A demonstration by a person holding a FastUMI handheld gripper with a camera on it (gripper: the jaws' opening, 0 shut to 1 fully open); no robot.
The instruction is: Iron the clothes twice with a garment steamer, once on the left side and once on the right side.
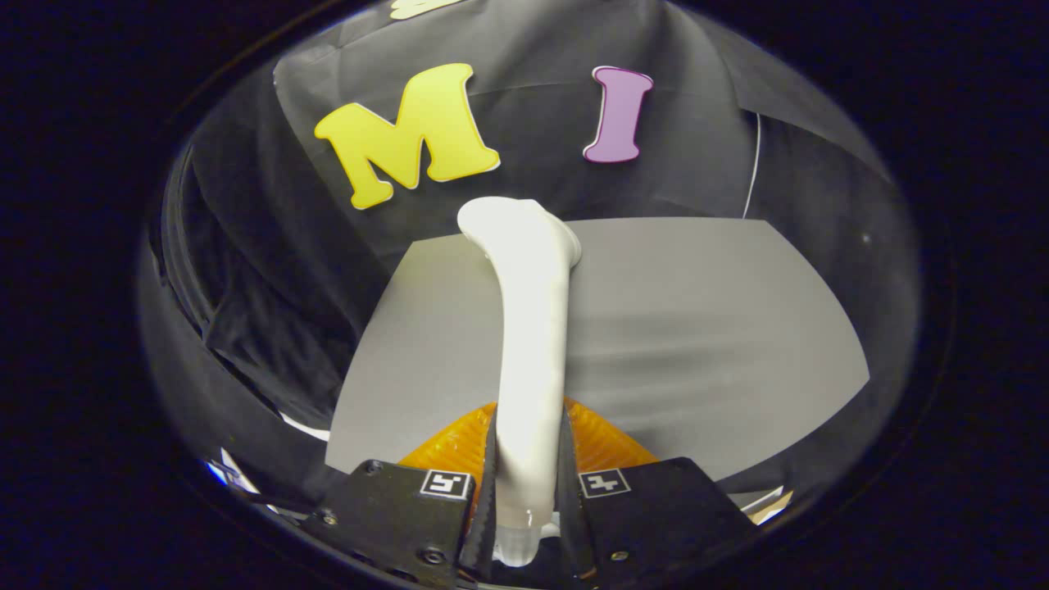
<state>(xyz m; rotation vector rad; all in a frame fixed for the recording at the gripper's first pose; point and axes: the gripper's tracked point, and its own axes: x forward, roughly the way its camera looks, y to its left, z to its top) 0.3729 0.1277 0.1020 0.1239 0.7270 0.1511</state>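
The gripper [529, 500] is clamped narrow on the white steamer [529, 328], both fingers pressing its handle. The steamer's head reaches over the grey cloth [697, 328]

Steamer [531, 328] between claw [529, 500] fingers, both pressing it; head beyond, over worktop [697, 328]. Ribbed pad [606, 442] under steamer, nr fingers.

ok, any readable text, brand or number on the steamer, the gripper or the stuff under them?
Steamer, held between the fingers of the gripper: plain, no text readable.
Left marker and right marker on the gripper body: square coded patterns, not words or numbers.
Grey sheet: no print.
Orange ribbed piece: no text readable.
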